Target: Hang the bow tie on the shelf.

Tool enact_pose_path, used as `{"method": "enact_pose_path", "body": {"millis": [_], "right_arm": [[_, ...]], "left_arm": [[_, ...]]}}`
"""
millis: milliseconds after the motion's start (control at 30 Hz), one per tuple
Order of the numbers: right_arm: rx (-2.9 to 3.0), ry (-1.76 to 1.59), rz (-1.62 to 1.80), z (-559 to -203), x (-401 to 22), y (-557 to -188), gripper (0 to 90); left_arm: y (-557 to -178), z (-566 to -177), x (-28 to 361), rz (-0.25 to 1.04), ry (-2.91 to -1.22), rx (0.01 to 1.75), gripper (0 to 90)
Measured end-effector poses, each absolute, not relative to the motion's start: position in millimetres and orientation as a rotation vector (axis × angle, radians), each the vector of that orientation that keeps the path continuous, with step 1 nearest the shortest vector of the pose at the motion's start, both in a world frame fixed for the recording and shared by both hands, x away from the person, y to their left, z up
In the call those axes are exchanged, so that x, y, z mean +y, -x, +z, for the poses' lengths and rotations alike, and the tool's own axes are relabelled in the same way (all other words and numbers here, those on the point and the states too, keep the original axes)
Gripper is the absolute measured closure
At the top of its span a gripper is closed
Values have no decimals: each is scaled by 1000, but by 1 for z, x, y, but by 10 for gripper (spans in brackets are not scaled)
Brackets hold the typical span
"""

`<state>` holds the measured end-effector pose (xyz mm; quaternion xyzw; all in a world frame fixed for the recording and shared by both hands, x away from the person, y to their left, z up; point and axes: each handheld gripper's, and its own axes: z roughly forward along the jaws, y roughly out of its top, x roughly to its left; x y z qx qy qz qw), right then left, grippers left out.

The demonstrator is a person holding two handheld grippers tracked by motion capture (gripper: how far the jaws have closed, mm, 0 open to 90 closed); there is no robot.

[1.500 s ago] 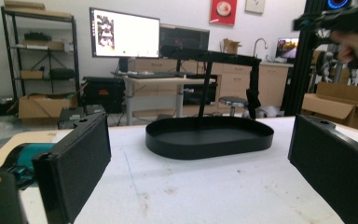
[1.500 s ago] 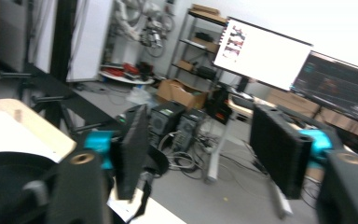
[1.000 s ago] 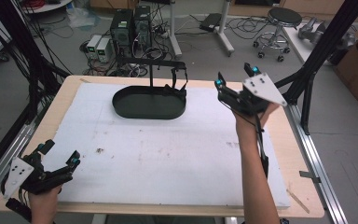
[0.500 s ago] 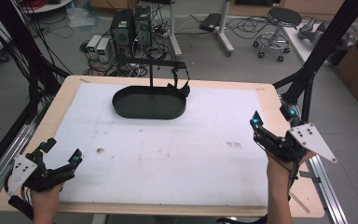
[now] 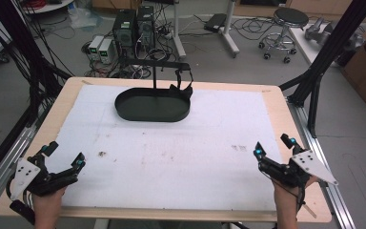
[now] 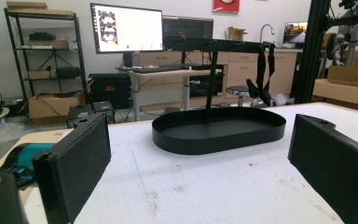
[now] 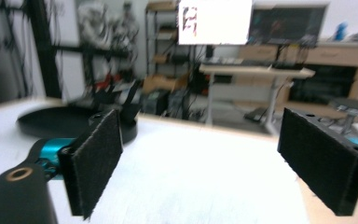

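Note:
A black oval tray sits at the back middle of the table. A thin post with a crossbar rises from it, and a black strap hangs from the bar's right end. My left gripper rests open at the near left corner. In the left gripper view the gripper faces the tray from afar. My right gripper is low at the near right edge. Its jaws have just been opening, and in the right gripper view nothing lies between its pads.
A white sheet covers the wooden table. Black frame struts stand at the right edge and cables hang at the left. Computers and a stool are on the floor beyond the far edge.
My right gripper has come from beside the tray's right end back to the near right edge, sinking toward the table. The left gripper has stayed where it was.

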<state>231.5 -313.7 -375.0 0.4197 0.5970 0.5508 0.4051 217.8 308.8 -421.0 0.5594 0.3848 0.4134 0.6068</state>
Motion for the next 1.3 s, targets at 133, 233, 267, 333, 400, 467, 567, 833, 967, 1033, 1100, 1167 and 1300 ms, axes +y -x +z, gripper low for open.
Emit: {"method": "enact_pose_path", "body": {"millis": [133, 233, 267, 333, 400, 467, 567, 833, 967, 1033, 1100, 1167, 1300], "right_arm": [[1619, -1020, 1355, -395, -309, -231, 117], [1666, -1061, 1375, -407, -311, -231, 117], [1684, -1076, 1381, -409, -313, -231, 116], [1687, -1077, 1400, -412, -316, -229, 116], [1675, -1073, 1422, -414, -318, -226, 115], [1667, -1079, 1430, -416, -320, -223, 115], [1641, -1069, 1434, -418, -322, -221, 115], [1598, -1048, 1466, -416, -321, -219, 116], [1594, -1030, 1478, -415, -320, -218, 116], [1597, -1030, 1480, -415, -319, -217, 116], [1593, -1033, 1480, -414, -318, -217, 116], [1587, -1035, 1485, -414, -318, -216, 116], [1588, -1026, 1487, -413, -317, -215, 116]], "left_arm": [[-218, -422, 308, 954, -1296, 886, 62], [-218, -423, 308, 949, -1300, 886, 62], [-218, -423, 307, 946, -1299, 887, 62], [-219, -423, 306, 942, -1301, 883, 62], [-219, -423, 304, 939, -1305, 879, 62], [-219, -423, 302, 938, -1303, 875, 62], [-219, -423, 302, 935, -1295, 876, 62], [-221, -427, 300, 934, -1301, 877, 62], [-220, -428, 298, 930, -1308, 874, 62], [-220, -428, 297, 929, -1310, 872, 62], [-219, -427, 297, 925, -1307, 869, 62], [-219, -427, 297, 922, -1311, 870, 62], [-219, -428, 298, 921, -1308, 874, 62]]}}
